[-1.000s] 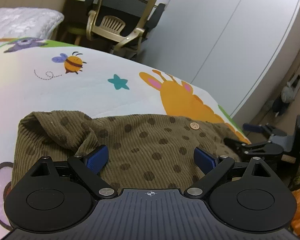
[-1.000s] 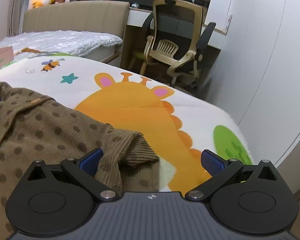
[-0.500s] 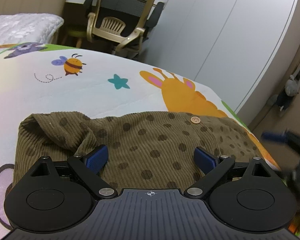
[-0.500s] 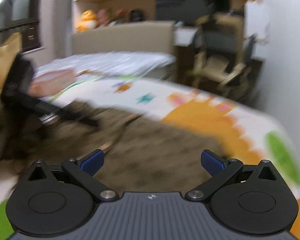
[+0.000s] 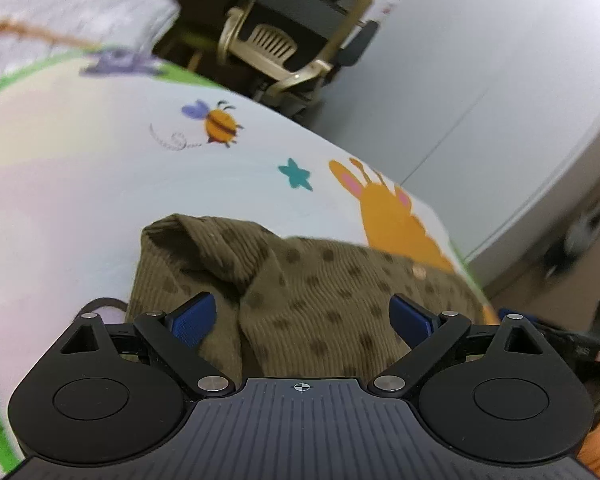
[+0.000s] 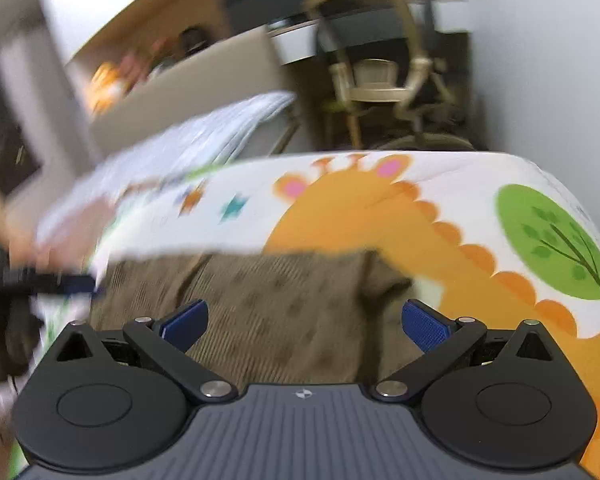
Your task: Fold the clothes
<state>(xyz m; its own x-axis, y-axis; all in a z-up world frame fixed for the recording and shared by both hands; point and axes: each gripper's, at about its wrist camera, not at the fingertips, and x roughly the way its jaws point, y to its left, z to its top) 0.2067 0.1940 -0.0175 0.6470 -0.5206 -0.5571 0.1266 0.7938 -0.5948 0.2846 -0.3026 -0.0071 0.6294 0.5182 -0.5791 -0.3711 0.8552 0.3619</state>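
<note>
An olive-brown corduroy garment with dark dots (image 5: 312, 292) lies on a bed with a cartoon-print sheet (image 5: 100, 184). My left gripper (image 5: 302, 316) is open just above its near edge, with a raised fold between the blue pads. In the right wrist view the same garment (image 6: 276, 300) looks blurred, lying flat with a straight far edge. My right gripper (image 6: 304, 320) hovers open over it, holding nothing. The left gripper (image 6: 40, 280) shows as a dark blur at the left edge of that view, and the right gripper (image 5: 572, 336) appears at the far right of the left wrist view.
An office chair (image 5: 296, 48) stands past the bed's far side, by white wardrobe doors (image 5: 480, 80). A white quilt (image 5: 60, 12) and a beige headboard (image 6: 172, 92) lie toward the head of the bed. The bed's edge (image 5: 460, 256) drops off on the right.
My right gripper swung quickly, first toward the left gripper, and now faces the garment's flat side by the giraffe print. My left gripper tilted and shifted a little; the garment's right part lies flatter.
</note>
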